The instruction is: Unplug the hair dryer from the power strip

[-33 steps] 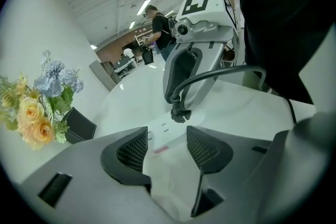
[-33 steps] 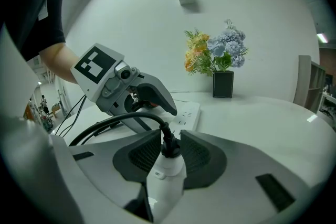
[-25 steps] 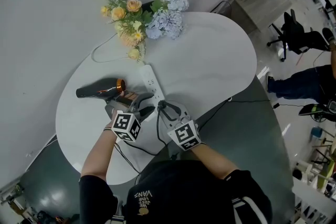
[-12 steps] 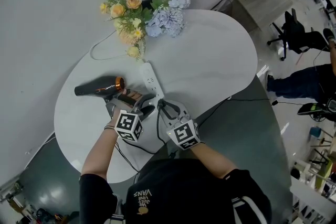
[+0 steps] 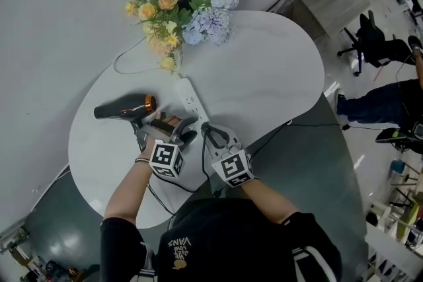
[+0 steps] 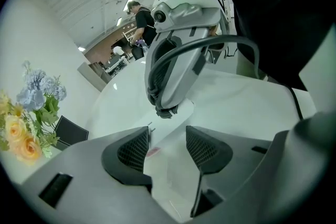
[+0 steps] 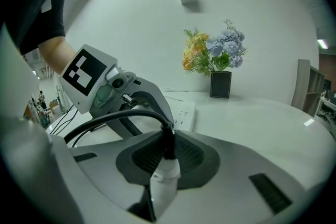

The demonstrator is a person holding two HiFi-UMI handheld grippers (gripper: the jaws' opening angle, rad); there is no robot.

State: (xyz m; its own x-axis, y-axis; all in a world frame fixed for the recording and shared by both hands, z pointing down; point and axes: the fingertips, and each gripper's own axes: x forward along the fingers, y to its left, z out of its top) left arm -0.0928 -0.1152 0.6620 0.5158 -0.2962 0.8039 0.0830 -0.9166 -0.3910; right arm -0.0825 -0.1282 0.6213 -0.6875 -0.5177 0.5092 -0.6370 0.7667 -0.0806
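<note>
At the near end of the power strip (image 5: 190, 101), the right gripper (image 7: 165, 165) is clamped on the white plug (image 7: 164, 183), whose black cable (image 7: 115, 118) arcs over its top. The left gripper (image 6: 168, 147) has its jaws apart over that same end of the strip, pinching nothing, and I cannot tell whether it presses down. The hair dryer (image 5: 124, 107) lies just left of the strip. The plug looks clear of the sockets. One risk is the smooth plug slipping from a narrow grip. Another is the looped cable pulling taut and dragging the dryer toward the strip. An unpinned strip could also slide along the table toward the flowers (image 5: 178, 16).
</note>
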